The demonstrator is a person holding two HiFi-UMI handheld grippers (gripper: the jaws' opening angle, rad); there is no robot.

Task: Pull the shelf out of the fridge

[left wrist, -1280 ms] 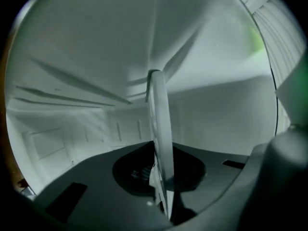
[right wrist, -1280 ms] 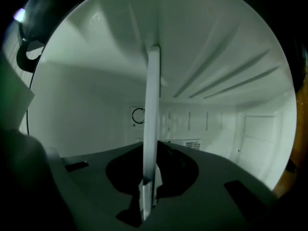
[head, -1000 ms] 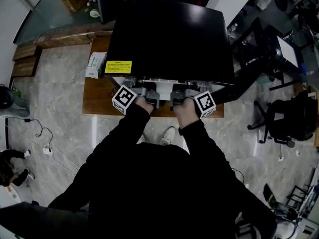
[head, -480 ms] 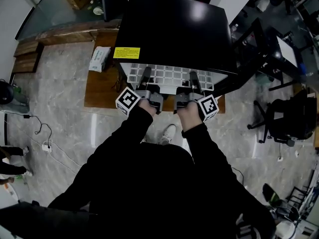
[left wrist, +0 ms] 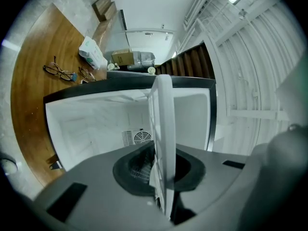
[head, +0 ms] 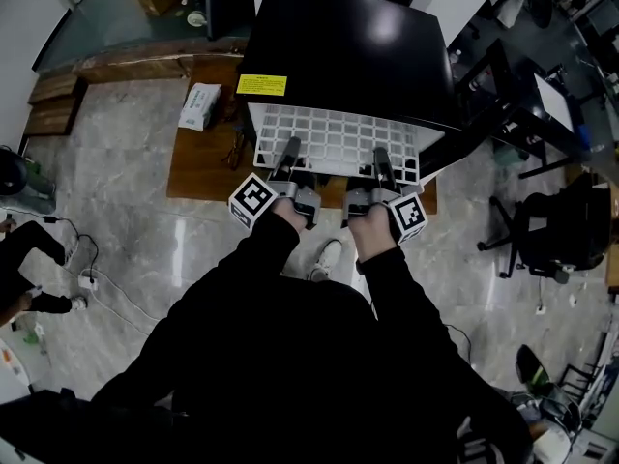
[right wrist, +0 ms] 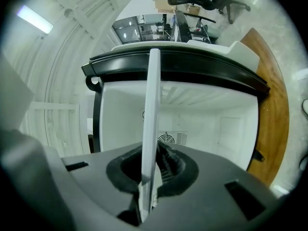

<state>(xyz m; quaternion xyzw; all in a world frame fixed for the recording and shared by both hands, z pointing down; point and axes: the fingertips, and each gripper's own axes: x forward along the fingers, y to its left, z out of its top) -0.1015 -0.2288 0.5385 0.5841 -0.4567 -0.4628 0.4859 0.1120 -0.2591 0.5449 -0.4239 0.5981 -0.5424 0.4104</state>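
I hold the white lattice shelf [head: 334, 135] by its front edge, with left gripper [head: 289, 155] and right gripper [head: 380, 160] both clamped tight. It projects from the black box-shaped fridge [head: 348, 56] toward me — long axis crosswise, both hands equally near.

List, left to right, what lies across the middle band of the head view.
White tissue pack → left tool → right tool → black office chair. Both tools are clamped on the white shelf.
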